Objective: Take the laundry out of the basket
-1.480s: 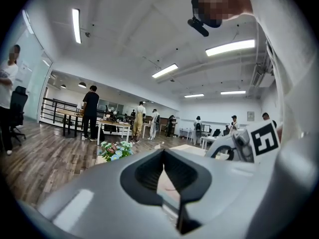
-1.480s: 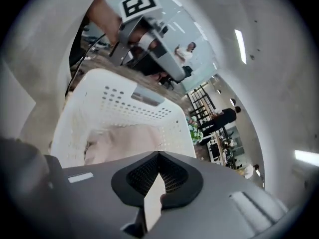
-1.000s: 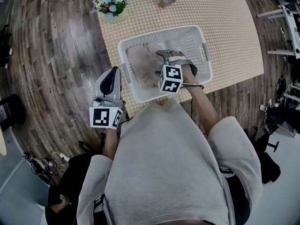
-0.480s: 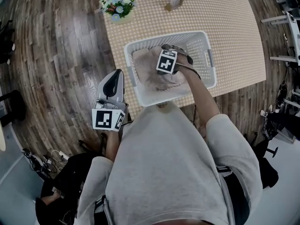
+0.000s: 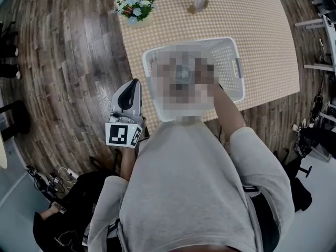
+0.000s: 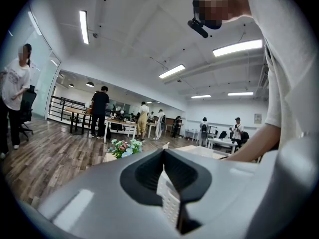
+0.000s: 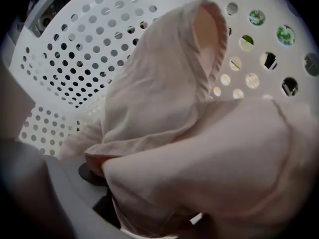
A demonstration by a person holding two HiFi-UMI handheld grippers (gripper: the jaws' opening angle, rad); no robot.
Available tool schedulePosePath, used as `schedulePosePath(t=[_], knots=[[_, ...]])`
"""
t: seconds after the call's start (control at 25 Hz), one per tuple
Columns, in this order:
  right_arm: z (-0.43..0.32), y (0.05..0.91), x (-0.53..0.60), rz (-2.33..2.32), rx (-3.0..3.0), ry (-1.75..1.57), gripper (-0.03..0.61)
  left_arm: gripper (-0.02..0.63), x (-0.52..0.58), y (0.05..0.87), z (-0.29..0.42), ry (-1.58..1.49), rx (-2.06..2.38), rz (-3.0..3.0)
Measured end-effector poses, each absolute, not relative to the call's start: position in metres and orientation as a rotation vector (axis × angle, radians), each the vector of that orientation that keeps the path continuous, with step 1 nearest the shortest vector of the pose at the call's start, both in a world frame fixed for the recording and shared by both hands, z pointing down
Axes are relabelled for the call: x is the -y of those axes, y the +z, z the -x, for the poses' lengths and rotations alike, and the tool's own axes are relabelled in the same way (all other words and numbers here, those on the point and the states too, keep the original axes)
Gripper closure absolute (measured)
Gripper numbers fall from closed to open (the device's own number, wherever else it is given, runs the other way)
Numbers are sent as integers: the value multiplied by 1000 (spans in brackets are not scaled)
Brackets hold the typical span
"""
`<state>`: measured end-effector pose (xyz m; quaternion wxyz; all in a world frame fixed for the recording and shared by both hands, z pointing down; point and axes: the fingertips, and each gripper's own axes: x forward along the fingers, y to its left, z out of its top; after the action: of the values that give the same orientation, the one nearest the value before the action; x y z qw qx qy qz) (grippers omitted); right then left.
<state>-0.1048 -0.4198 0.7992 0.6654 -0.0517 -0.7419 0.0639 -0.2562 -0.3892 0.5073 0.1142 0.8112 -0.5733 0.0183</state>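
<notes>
My right gripper (image 7: 149,218) has its jaws pinching the pink laundry (image 7: 164,113) down inside the basket (image 7: 65,49) on the tabletop (image 5: 252,20), so nothing is out yet, and my left gripper (image 6: 165,188) hangs beside the basket, jaws pressed together, empty.

Bare tabletop (image 5: 262,35) right of the basket (image 5: 227,56); flowers (image 5: 135,7) and perhaps a small stand (image 5: 198,3) along the far edge.

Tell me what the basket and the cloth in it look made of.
The basket looks like rigid white plastic, probably moulded, with a matte finish; its walls carry even rows of round holes. The cloth looks like thin pale beige-pink fabric, maybe cotton or a blend: soft folds, a stitched hem, no sheen.
</notes>
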Motion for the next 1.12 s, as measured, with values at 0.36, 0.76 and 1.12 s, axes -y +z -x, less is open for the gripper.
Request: schedulePosePath(t=[0.36, 0.76, 1.12], knots=[[110, 788, 387, 226, 1686, 155, 299, 606, 391, 505, 251, 34, 1677, -2391], [113, 772, 388, 106, 1832, 119, 337, 606, 385, 496, 249, 11, 1696, -2399], [124, 698, 432, -164, 2047, -8, 348, 606, 378, 481, 231, 1, 1693, -2456]])
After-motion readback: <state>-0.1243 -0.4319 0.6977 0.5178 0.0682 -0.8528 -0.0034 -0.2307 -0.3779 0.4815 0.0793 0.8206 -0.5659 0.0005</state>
